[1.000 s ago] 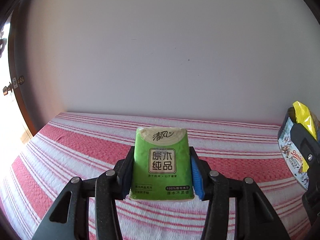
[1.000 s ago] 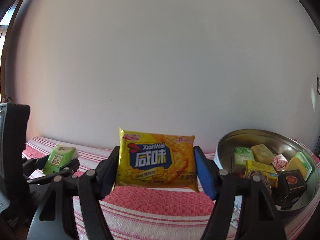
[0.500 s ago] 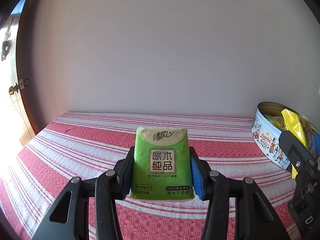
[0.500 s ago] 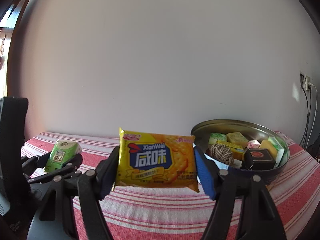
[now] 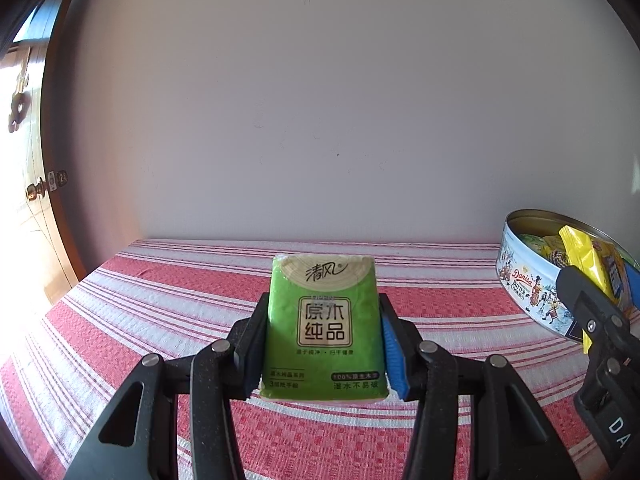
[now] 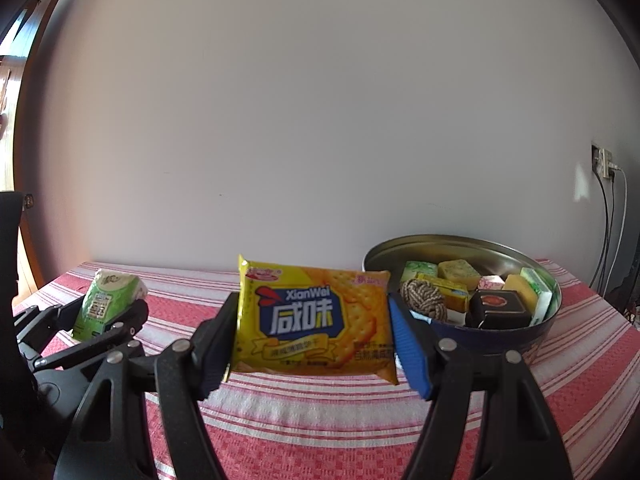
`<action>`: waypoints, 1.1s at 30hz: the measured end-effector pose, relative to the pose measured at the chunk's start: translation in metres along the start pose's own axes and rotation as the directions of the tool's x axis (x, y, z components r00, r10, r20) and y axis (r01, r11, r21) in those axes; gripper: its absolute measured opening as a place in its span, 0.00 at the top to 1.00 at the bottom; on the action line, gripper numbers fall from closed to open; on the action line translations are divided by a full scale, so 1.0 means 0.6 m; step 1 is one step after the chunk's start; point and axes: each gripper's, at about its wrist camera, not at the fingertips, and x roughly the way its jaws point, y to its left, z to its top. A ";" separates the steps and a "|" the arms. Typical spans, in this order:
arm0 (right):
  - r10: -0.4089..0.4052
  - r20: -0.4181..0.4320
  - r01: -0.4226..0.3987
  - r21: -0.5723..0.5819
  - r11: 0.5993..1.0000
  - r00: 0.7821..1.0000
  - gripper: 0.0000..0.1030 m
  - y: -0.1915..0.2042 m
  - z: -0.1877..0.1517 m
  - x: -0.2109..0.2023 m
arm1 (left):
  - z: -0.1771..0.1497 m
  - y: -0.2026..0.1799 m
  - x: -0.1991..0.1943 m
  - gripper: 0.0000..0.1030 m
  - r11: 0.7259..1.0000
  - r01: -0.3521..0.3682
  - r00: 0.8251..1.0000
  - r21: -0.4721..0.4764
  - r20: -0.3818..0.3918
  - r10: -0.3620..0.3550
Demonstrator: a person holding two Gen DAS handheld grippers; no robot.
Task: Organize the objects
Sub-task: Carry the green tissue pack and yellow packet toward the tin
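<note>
My left gripper is shut on a green tissue pack, held upright above the red-and-white striped cloth. In the right wrist view my right gripper is shut on a yellow cracker packet, also held off the cloth. A round cookie tin stands at the right with several small packets, a twine ball and a black box inside. The left wrist view shows the same tin at its right edge, with the cracker packet in front of it. The tissue pack appears at the left of the right wrist view.
A plain white wall rises behind the table's far edge. A wooden door with a knob stands at the far left. A wall socket with cables hangs at the right, beyond the tin.
Both grippers have moved across the table with their packs still held; the tin has slid left in the right wrist view and come further into the left wrist view.
</note>
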 end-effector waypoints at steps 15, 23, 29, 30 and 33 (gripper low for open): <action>-0.010 0.004 0.011 -0.024 1.000 1.000 0.30 -0.005 -0.002 -0.027 | -0.006 -0.004 -0.019 0.50 1.000 -0.002 1.000 -0.007 0.016 0.002; -0.028 0.019 0.029 -0.037 0.999 0.999 0.30 -0.023 0.000 -0.035 | -0.010 -0.010 -0.024 0.50 1.000 -0.015 1.000 -0.008 0.008 0.015; -0.021 0.021 0.022 -0.043 0.999 1.000 0.30 -0.039 0.002 -0.034 | -0.013 -0.014 -0.028 0.50 1.000 -0.008 1.000 -0.008 -0.009 0.008; -0.021 0.024 0.022 -0.054 0.998 1.000 0.30 -0.040 0.001 -0.034 | -0.014 -0.016 -0.028 0.50 1.000 -0.006 1.000 -0.004 -0.008 0.006; -0.019 0.032 0.021 -0.075 0.997 0.999 0.30 -0.046 0.000 -0.037 | -0.016 -0.021 -0.028 0.50 1.000 0.000 1.000 -0.005 -0.014 0.000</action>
